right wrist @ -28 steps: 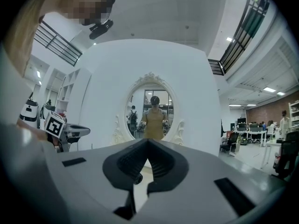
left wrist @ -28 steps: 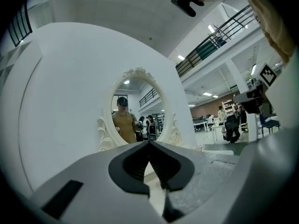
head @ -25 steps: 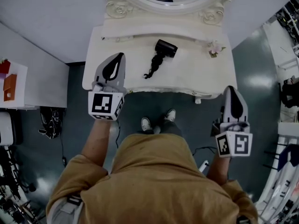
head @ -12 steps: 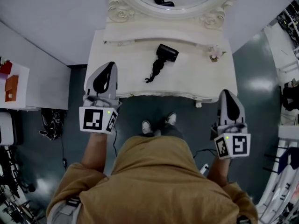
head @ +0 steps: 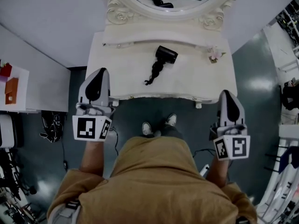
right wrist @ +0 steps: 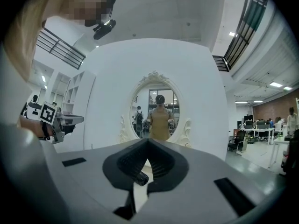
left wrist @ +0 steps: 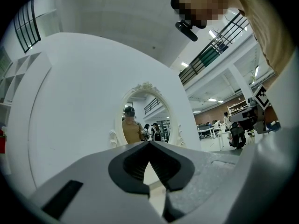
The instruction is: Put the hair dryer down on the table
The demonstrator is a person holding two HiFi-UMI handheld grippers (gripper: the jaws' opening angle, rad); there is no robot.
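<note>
The black hair dryer (head: 164, 55) lies on the white dressing table (head: 201, 80), its coiled cord trailing toward the front edge. No gripper touches it. My left gripper (head: 99, 72) hangs off the table's front left corner, shut and empty; in the left gripper view its jaws (left wrist: 149, 143) meet at the tips. My right gripper (head: 226, 93) hovers off the front right corner, below the table edge, also shut with nothing held (right wrist: 148, 141). A small dark cylinder (right wrist: 140, 178), probably the dryer, shows through the gap under its fingertips.
An oval ornate mirror (head: 168, 1) stands at the table's back. A small pink flower piece (head: 215, 54) sits at the table's right. A white cabinet (head: 16, 85) with red and orange things stands left, racks (head: 287, 87) at the right. The person's shoes (head: 158, 121) are under the front edge.
The left gripper has drawn back from over the table's left end, toward the person and slightly left. The right gripper has barely moved. The hair dryer stays put.
</note>
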